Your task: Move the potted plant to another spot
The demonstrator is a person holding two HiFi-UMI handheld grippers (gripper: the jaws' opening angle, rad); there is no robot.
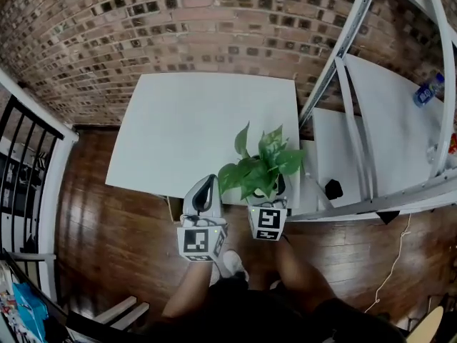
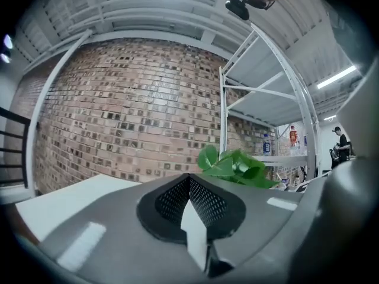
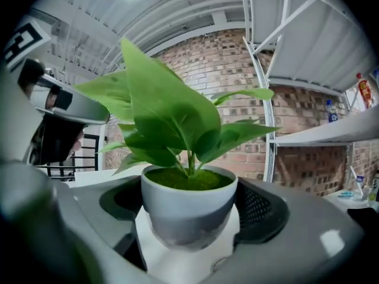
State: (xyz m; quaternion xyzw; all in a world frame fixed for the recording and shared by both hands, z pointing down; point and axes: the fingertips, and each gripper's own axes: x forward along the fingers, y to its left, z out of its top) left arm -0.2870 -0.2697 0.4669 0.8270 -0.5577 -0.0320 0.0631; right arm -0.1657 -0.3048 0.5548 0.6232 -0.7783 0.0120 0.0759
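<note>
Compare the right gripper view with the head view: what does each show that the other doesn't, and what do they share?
Only the right gripper view: the white pot side-on with its soil, gripped between the jaws of the right gripper.
Only the head view: the white table from above, the left gripper and the wooden floor.
Both: the plant's green leaves, the brick wall and the white shelf rack.

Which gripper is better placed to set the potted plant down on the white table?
Right. The right gripper holds the potted plant by the white table's near edge; the left gripper is shut and empty.
</note>
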